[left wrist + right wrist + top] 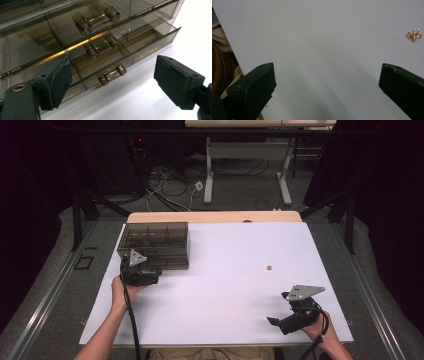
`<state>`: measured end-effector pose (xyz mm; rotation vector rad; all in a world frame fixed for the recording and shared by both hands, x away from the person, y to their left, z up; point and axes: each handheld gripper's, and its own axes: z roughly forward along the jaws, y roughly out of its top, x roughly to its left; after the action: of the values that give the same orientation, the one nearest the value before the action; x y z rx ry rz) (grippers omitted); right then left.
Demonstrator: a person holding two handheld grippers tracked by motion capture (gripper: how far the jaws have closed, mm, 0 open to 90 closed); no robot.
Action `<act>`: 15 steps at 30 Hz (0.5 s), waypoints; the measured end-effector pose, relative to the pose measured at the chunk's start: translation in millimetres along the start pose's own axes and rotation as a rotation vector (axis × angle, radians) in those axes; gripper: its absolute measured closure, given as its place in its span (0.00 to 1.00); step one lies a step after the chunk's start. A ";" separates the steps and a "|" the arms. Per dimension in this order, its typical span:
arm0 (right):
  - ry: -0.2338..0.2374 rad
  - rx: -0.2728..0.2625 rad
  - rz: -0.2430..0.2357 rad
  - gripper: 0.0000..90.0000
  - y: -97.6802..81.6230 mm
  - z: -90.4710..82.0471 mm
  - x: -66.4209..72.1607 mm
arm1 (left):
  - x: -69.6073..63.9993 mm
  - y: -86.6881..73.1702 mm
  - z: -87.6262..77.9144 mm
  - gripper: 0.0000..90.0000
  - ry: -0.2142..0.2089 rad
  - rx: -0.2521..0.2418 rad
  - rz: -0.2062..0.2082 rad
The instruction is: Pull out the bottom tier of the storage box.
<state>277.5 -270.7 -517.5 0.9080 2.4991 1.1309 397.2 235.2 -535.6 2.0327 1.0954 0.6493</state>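
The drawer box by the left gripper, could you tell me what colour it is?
The drawer box is a see-through smoky brown-grey; it shows best in the left gripper view.

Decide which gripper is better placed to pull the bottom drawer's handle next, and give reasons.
Left. The left gripper faces the drawer box, open jaws either side of the bottom handle. The right gripper rests far across the table.

smoked drawer box (pixel 155 245) blocking far left corner, bare white table (pixel 225 285) open elsewhere, tiny gold trinket (pixel 269 267) mid-right
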 end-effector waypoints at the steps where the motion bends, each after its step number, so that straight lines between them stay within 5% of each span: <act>1: 0.000 0.000 0.000 0.00 0.0 0.0 0.0 | 0.2 -0.1 0.2 0.19 0.004 0.002 0.007; 6: 0.007 0.008 -0.007 0.00 0.3 0.2 -0.7 | 2.1 -2.6 3.9 0.28 -0.005 -0.005 0.051; 15: 0.008 0.010 -0.008 0.00 0.2 0.3 -0.7 | 5.7 -6.3 8.4 0.35 0.000 -0.004 0.049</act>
<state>278.4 -270.9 -517.6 0.8971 2.5149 1.1224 403.0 239.5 -545.2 2.0616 1.0467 0.6754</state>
